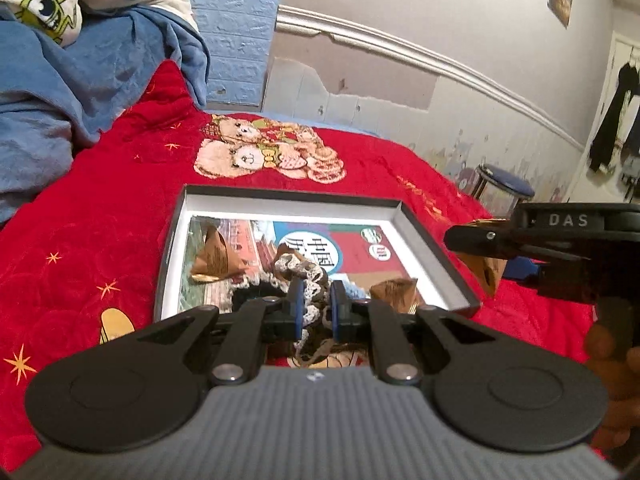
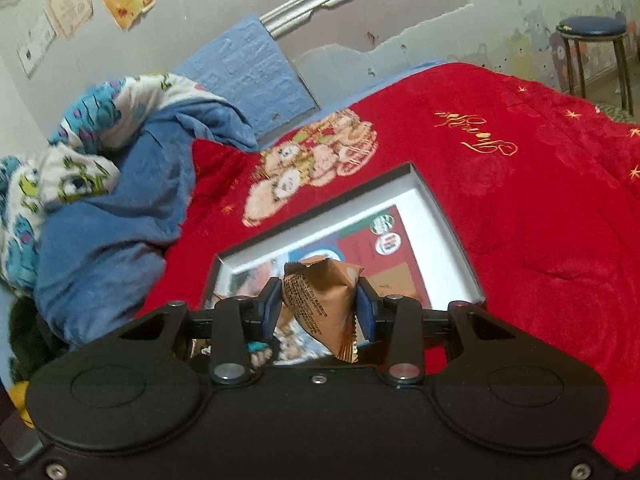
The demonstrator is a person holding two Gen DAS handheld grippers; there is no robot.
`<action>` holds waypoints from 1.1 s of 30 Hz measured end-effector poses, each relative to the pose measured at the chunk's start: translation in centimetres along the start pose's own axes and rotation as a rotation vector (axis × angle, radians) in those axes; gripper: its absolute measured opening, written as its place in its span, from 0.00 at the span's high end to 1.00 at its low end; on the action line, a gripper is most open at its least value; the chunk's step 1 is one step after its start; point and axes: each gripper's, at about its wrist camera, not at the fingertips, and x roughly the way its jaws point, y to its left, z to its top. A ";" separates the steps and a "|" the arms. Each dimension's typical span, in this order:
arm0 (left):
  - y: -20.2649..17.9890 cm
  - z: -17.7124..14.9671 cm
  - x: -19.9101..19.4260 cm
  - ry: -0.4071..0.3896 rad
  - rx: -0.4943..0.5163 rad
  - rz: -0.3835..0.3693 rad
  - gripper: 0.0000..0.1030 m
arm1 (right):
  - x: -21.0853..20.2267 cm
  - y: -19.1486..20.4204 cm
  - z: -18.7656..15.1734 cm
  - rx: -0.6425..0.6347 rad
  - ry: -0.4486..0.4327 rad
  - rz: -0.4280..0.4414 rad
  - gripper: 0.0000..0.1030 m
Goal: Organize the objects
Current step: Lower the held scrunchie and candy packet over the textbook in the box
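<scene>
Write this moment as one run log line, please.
left claw: shut on lace band | right claw: shut on brown packet | both over box

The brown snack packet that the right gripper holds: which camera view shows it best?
The right wrist view shows it best: the brown snack packet sits centred and close between the jaws of the right gripper, its printed text facing the camera. The left wrist view shows only a small part of it under that gripper, at the right edge.
</scene>
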 end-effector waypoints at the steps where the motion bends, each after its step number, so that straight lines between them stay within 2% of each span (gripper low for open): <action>1: 0.1 0.2 -0.1 -0.005 -0.010 -0.007 0.85 | -0.1 -0.1 0.3 0.009 -0.002 0.012 0.63; 6: 0.2 1.4 -0.5 -0.021 -0.031 -0.020 0.85 | -0.9 -0.6 1.9 0.052 -0.017 0.083 0.63; 11: -1.0 3.3 1.0 -0.013 -0.050 -0.050 0.85 | -0.1 -1.0 4.0 0.092 -0.020 0.117 0.63; 15: -2.5 5.6 4.4 -0.012 -0.058 -0.083 0.85 | 2.7 -2.1 5.7 0.100 0.004 0.095 0.63; 19: -3.5 6.8 9.0 0.030 -0.068 -0.105 0.85 | 6.6 -4.9 6.7 0.176 0.032 0.088 0.63; 22: -4.3 6.5 11.7 0.055 -0.010 -0.090 0.85 | 10.1 -6.7 7.0 0.196 0.076 0.116 0.63; 27: -4.2 4.1 14.5 0.107 0.027 -0.070 0.85 | 14.0 -9.2 5.0 0.248 0.108 0.083 0.64; 30: -3.7 2.5 15.5 0.119 0.006 -0.058 0.85 | 15.1 -9.7 4.1 0.256 0.119 0.123 0.63; 33: -3.4 1.9 15.7 0.103 -0.004 -0.040 0.85 | 15.2 -9.3 3.8 0.216 0.116 0.103 0.63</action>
